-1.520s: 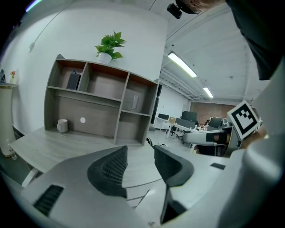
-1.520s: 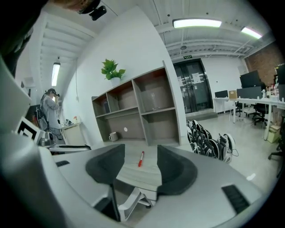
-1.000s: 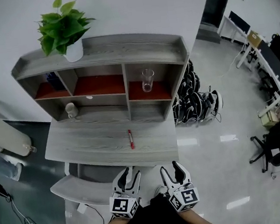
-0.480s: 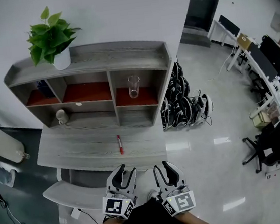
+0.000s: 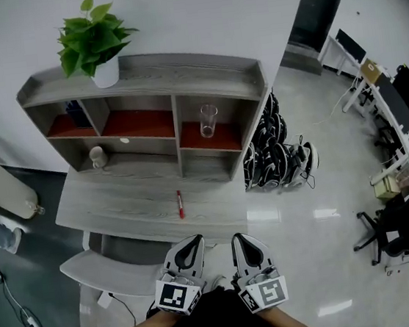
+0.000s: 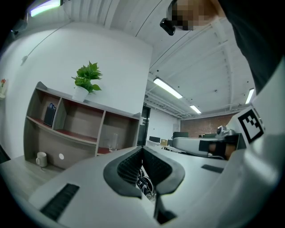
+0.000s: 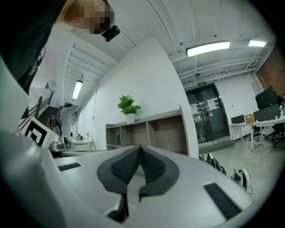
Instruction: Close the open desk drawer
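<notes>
Two claws clenched on nothing, drawer standing open at the lower left.

In the head view the desk drawer (image 5: 92,271) juts out from under the desk (image 5: 120,199) at the lower left, as open as it was a second ago. Just right of it, my left gripper (image 5: 193,239) now has its jaws pressed together and empty, where a second ago they stood apart. Its own view shows the pads meeting (image 6: 142,149). The red pen (image 5: 180,203) lies on the desk above both grippers. My right gripper (image 5: 240,237), at lower centre, has likewise gone from spread to clenched and holds nothing, as its own view (image 7: 140,147) confirms.
</notes>
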